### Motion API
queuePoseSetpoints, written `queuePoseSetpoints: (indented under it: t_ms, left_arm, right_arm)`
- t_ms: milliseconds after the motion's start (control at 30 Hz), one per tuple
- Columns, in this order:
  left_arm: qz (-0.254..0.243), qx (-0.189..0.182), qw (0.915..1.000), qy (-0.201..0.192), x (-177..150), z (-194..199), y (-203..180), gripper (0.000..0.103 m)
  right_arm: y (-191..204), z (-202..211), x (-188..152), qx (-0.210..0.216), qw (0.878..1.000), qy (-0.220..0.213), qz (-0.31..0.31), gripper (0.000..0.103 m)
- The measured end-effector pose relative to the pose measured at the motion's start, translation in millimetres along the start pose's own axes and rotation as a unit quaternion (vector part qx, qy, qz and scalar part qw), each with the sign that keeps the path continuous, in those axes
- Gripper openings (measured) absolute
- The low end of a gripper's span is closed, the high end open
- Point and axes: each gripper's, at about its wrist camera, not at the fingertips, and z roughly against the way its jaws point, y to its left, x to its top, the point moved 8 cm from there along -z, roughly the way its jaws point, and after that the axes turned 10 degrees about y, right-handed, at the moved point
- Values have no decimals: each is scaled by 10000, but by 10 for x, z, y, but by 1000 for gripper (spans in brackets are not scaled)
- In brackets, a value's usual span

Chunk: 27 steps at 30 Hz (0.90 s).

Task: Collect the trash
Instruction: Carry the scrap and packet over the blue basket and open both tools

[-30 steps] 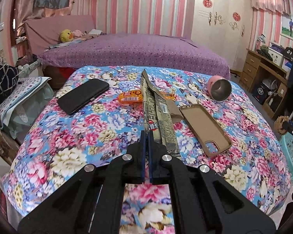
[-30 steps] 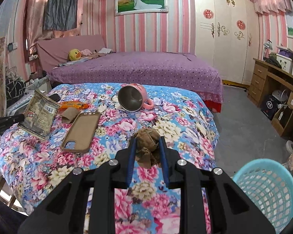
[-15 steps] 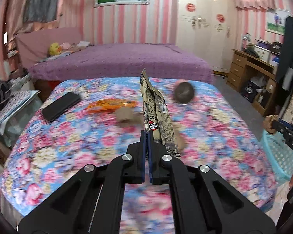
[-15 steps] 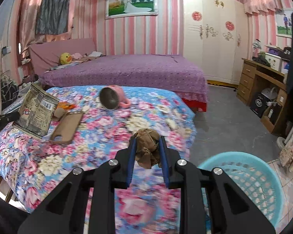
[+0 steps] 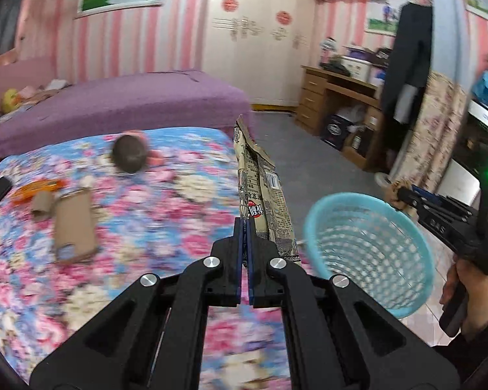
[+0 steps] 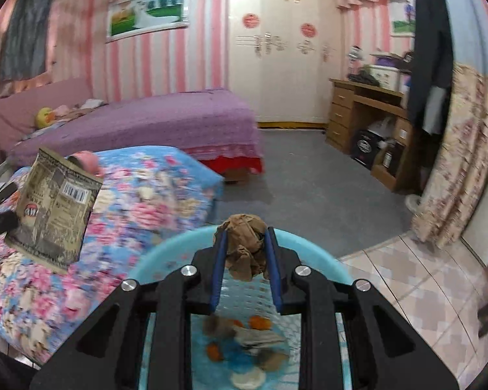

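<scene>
My left gripper (image 5: 246, 227) is shut on the lower edge of a beige printed snack wrapper (image 5: 260, 188), which stands upright above the right edge of the floral bed (image 5: 146, 214). The same wrapper (image 6: 57, 211) shows at the left of the right wrist view. My right gripper (image 6: 244, 247) is shut on a crumpled brown wad (image 6: 244, 243), held over the turquoise mesh basket (image 6: 179, 250). In the left wrist view that basket (image 5: 367, 247) sits just right of the wrapper, with the right gripper (image 5: 398, 191) at its far rim.
Several scraps of trash (image 6: 244, 351) lie in the basket's bottom. On the bed lie a tan phone case (image 5: 74, 224), a cardboard tube (image 5: 42, 204), an orange packet (image 5: 37, 187), a pink mug (image 5: 130, 154). A wooden desk (image 6: 364, 120) stands beyond the grey floor.
Both grippers have swung right, away from the middle of the bed toward the basket. The brown wad is now above the basket, and the wrapper hangs near the bed's right edge.
</scene>
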Motion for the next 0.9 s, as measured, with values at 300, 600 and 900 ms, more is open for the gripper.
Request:
queuePoseSetpoints:
  t_ms: [300, 600, 900]
  left_arm:
    - [-358, -426, 9980, 295, -119, -425, -770, 1]
    - [-391, -600, 9948, 731, -222, -791, -986, 7]
    - [-421, 129, 9985, 331, -48, -657, -603, 88]
  right_arm:
    - [-473, -56, -113, -154, 9989, 117, -422, 24]
    - [-510, -105, -136, -189, 9988, 177, -416, 24]
    - [-441, -119, -133, -166, 9990, 160, -386, 25]
